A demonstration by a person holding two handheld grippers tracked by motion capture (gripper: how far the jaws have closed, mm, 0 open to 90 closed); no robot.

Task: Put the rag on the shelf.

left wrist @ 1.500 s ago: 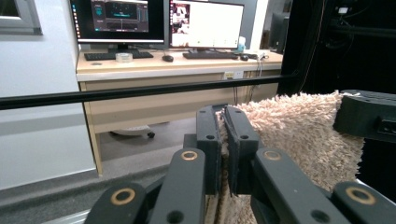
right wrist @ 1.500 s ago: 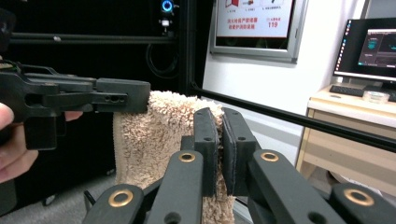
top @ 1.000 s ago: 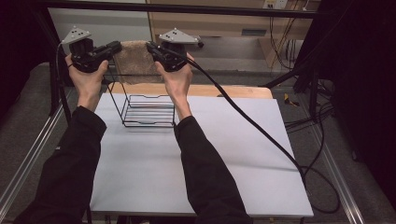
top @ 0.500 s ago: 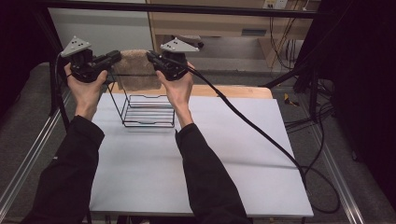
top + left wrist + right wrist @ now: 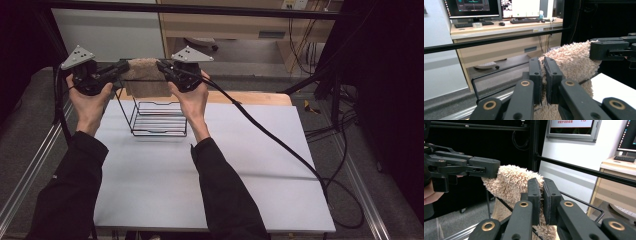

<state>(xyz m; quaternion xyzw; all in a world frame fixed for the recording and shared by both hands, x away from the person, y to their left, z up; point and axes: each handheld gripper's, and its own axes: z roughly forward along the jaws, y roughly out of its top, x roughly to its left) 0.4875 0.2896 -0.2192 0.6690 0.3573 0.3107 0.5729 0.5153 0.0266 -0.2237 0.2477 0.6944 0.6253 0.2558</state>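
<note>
While I held the fuzzy beige towel stretched above the wire rack, left gripper and right gripper were each clamped on a top corner. It looked light, limp and grippy; corners suited it best. The rack's upright wires could have snagged its hanging edge over the table.

the towel hangs between the left gripper and the right gripper, above the wire rack, which stands at the far left of the table.
</note>
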